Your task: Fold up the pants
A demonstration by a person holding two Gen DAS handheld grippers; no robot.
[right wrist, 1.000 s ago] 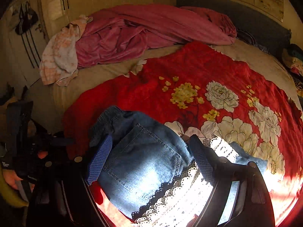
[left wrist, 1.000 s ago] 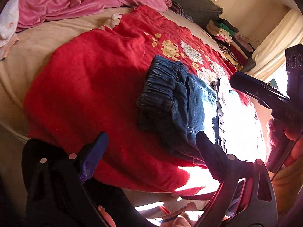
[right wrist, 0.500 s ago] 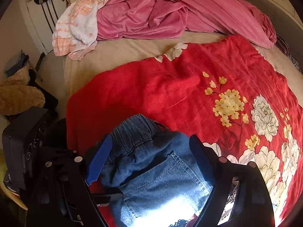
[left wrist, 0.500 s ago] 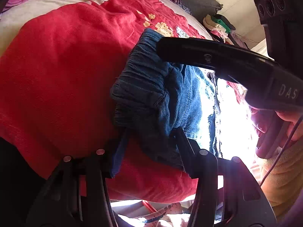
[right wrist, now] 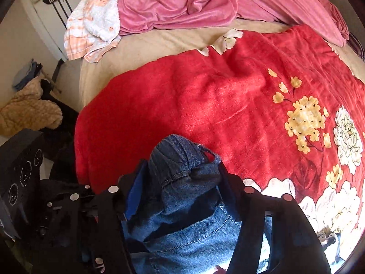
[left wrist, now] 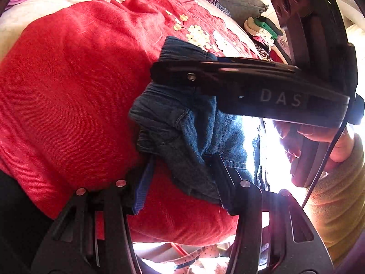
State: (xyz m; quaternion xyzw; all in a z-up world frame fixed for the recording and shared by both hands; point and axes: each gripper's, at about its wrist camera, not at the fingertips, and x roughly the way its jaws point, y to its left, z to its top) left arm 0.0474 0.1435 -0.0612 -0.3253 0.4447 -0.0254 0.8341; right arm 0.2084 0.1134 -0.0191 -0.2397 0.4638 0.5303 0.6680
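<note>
On red blanket [right wrist: 205, 105], each hand-held gripper [left wrist: 182, 166] [right wrist: 180, 178] pinches bunched pants [right wrist: 182, 171]

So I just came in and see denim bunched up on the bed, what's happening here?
A person with a handheld gripper in each hand is folding a pair of blue denim pants on a red floral blanket. The left gripper has its fingers around one bunched edge near the waistband, and the right gripper is closed around the gathered waistband. Both seem to have the cloth pinched. The pants are crumpled at that end, so the fold isn't finished.
</note>
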